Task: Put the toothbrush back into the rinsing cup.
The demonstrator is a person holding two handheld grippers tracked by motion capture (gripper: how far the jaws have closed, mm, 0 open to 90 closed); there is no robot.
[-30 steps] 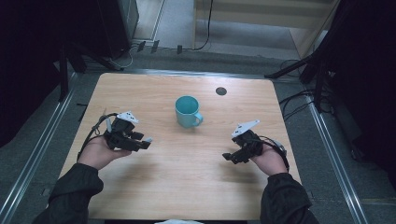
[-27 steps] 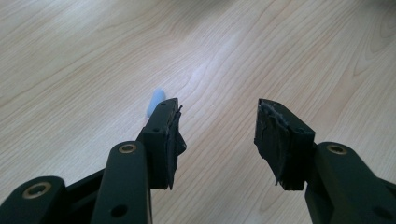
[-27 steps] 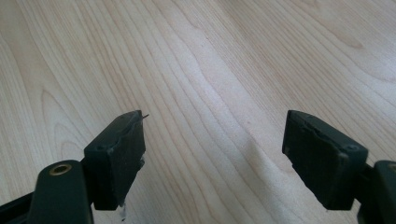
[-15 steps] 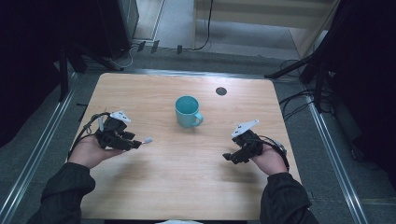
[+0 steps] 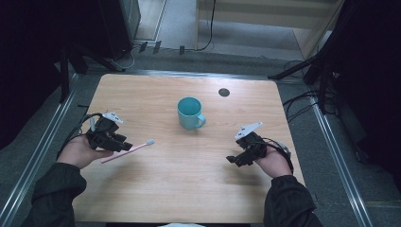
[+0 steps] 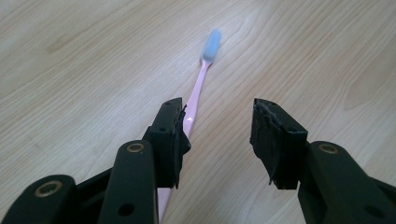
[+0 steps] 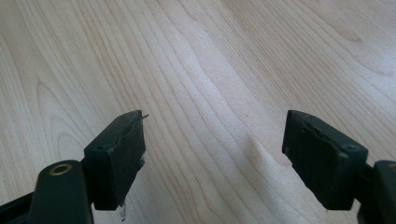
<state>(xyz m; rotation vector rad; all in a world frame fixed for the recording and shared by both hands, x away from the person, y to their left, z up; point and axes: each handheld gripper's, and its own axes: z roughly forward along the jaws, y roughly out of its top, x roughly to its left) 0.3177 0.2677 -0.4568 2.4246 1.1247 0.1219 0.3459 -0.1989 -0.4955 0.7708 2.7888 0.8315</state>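
A pink toothbrush with a pale blue head lies flat on the wooden table, left of centre. My left gripper hovers over its handle end, jaws pointing right. In the left gripper view the toothbrush runs along the inner face of the left jaw, and a wide gap separates it from the other jaw. The left gripper is open; its jaws have just been closing, with the handle between them but not clamped. A teal mug stands upright mid-table. My right gripper rests open over bare wood.
A small dark round hole sits in the tabletop behind the mug. Metal rails run along both sides of the table, with cables on the floor beyond. Bare wood lies between the two hands.
My left hand has slid left along the toothbrush, uncovering more of the pink handle. The toothbrush itself, the mug and the right gripper have stayed in place.
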